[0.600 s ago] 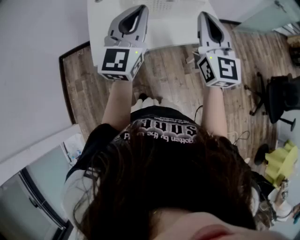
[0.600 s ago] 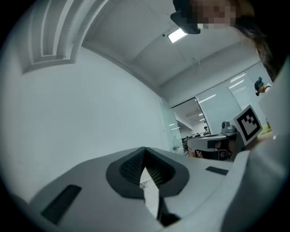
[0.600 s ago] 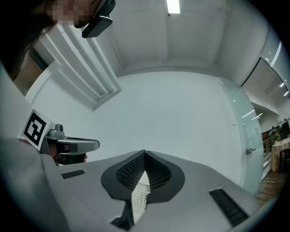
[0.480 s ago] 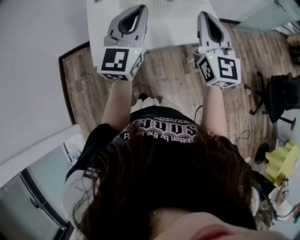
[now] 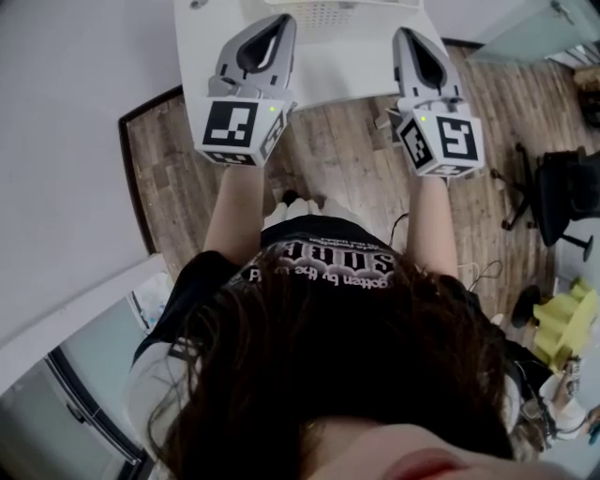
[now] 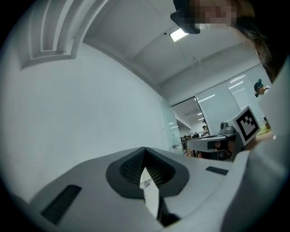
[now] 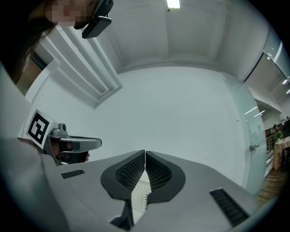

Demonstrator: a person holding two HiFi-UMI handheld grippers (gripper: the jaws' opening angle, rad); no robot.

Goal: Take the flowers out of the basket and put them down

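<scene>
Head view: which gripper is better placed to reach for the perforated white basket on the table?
Left, narrowly: the left gripper and right gripper flank the basket, jaws shut and empty, but the left's tip lies closer to it.

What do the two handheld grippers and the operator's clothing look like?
The left gripper and right gripper match: grey moulded bodies, dark teardrop recess, black mesh-textured jaws. Each carries a white cube with black square markers and a green light. Black short-sleeved T-shirt with white lettering.
</scene>
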